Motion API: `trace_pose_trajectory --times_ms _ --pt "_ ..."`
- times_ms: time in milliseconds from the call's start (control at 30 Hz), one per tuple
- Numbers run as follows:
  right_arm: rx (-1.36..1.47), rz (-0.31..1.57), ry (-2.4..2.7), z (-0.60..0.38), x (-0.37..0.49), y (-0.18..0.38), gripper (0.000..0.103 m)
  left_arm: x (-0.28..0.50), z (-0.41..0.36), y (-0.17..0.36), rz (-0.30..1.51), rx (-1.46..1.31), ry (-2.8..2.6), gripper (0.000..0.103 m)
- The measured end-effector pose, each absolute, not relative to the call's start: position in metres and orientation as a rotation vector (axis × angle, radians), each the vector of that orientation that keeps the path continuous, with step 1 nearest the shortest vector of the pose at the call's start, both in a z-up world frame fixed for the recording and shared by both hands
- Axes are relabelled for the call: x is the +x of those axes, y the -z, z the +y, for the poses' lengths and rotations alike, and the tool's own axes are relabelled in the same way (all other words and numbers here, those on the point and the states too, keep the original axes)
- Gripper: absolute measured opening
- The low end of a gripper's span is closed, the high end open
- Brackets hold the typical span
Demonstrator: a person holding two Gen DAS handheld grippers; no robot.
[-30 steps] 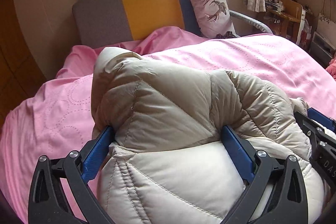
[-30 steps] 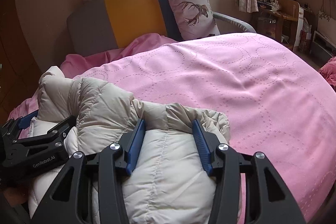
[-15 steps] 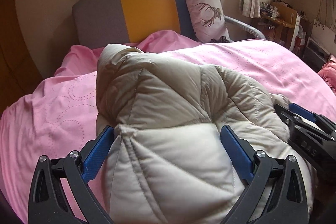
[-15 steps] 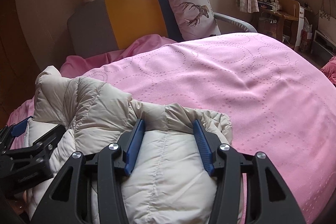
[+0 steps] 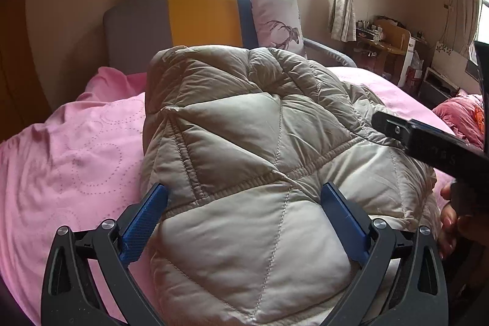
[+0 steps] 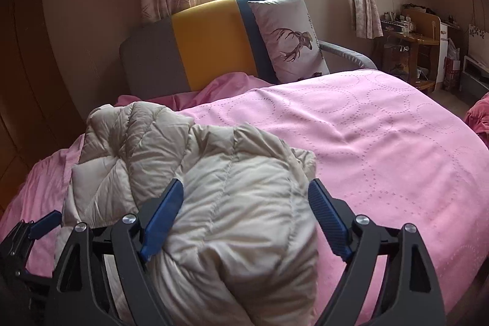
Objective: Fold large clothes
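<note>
Because a flat, soft surface is needed for folding, the padded beige jacket (image 5: 259, 161) is laid in a bunched, folded-over heap on the pink bedspread (image 6: 382, 142), towards its near left part. A thick fold is gripped by the left gripper (image 5: 244, 222) so that the bulk is kept gathered. The right gripper's (image 6: 244, 219) jaws are opening, the jacket lying between them but clear of the right-hand pad, evidently to release that side.

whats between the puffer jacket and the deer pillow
Only bare pink bedspread lies between the puffer jacket and the deer pillow, clearest in the right wrist view.
</note>
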State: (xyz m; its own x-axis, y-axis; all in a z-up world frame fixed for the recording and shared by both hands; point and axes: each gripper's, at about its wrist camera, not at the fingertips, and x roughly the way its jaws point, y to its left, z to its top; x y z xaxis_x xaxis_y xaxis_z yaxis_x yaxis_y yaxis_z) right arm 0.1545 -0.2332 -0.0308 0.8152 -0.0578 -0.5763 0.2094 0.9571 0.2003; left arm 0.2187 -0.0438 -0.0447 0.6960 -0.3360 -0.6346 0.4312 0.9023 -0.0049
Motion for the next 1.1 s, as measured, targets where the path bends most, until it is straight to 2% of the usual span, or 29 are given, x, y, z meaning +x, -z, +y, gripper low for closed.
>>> trace_pose_trajectory --times_ms 200,367,567,733,1100 --pt "0.344 0.679 0.183 -0.247 0.126 0.069 0.087 0.208 -0.054 0.058 0.677 0.234 0.497 0.099" --pt "0.480 0.720 0.170 -0.266 0.136 0.089 0.098 0.222 -0.062 0.074 0.693 0.277 0.508 0.100" --pt "0.486 0.722 0.153 -0.264 0.121 0.064 0.101 0.216 -0.044 0.057 0.711 0.204 0.520 0.100" --pt "0.471 0.739 0.148 -0.250 0.109 0.041 0.101 0.206 -0.006 0.045 0.723 0.029 0.494 0.100" --pt "0.309 0.820 0.204 -0.216 0.106 0.016 0.101 0.213 0.036 0.053 0.840 -0.218 0.503 0.100"
